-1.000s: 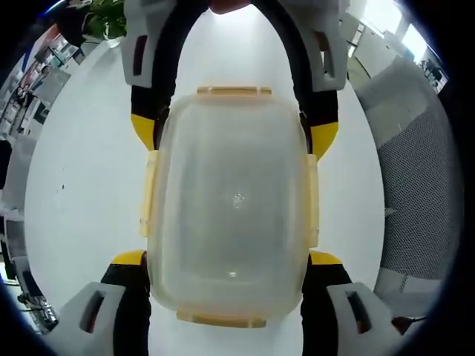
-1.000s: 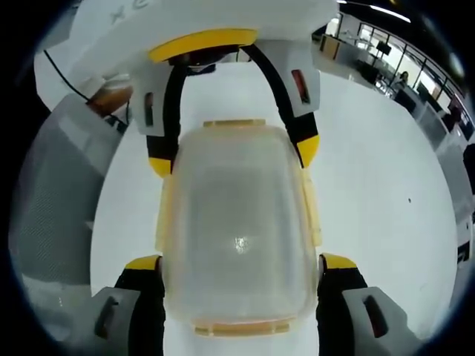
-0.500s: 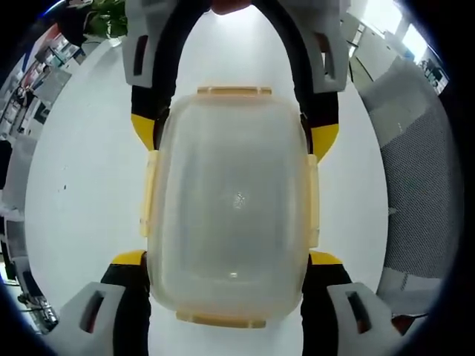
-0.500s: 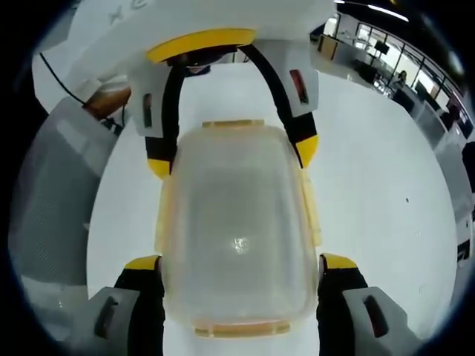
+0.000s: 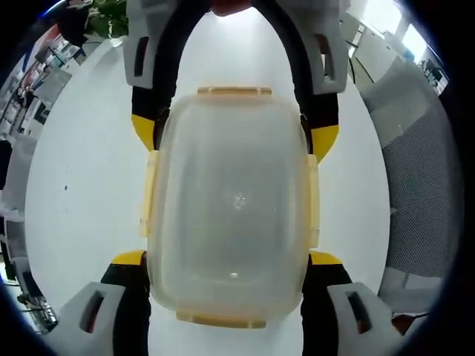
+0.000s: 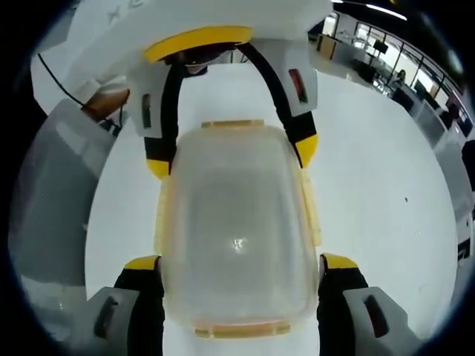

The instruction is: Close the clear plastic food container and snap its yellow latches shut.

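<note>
We see the left gripper (image 5: 227, 259) with jaws spread wide, one on each long side of the container (image 5: 231, 204), touching its near end. The right gripper (image 6: 240, 263) grips the opposite end the same way. The container lies on the white tabletop (image 5: 82, 185), lid on, long axis running straight ahead between both jaw pairs. Yellow latches (image 5: 150, 194) lie flat along its edges.
</note>
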`<state>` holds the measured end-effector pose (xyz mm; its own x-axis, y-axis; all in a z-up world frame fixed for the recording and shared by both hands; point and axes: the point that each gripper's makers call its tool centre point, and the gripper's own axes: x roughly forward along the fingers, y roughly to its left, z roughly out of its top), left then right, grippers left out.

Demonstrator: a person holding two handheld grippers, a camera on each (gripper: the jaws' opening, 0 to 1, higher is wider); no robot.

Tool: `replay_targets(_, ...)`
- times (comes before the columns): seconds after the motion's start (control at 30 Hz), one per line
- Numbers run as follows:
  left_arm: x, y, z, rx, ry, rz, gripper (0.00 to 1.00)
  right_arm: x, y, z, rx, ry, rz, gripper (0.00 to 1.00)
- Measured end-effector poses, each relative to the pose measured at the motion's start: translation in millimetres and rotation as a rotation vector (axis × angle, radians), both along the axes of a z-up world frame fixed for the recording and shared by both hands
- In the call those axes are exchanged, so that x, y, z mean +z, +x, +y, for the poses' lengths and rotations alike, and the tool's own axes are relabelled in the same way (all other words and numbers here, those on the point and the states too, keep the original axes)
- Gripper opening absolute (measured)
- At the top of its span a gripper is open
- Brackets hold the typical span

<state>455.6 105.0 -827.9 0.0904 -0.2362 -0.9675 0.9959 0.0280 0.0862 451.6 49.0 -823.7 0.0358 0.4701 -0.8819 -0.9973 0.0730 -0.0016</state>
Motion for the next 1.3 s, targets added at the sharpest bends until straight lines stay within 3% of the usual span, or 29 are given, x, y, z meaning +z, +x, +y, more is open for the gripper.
replay_targets(1.13, 1.3, 1.3, 0.2, -0.007, 0.013, 0.003, 0.86, 2.0, 1.0, -0.3, 0.002, 0.000, 0.006, 0.87)
replay_targets(1.23, 1.1, 1.5, 0.2, -0.014, 0.016, 0.004, 0.87, 2.5, 1.1, 0.0, 0.006, 0.000, 0.007, 0.87)
replay_targets(1.3, -0.6, 1.2, 0.6, -0.007, 0.016, 0.013, 0.94, 2.3, 1.5, 0.5, 0.016, 0.001, 0.002, 0.88)
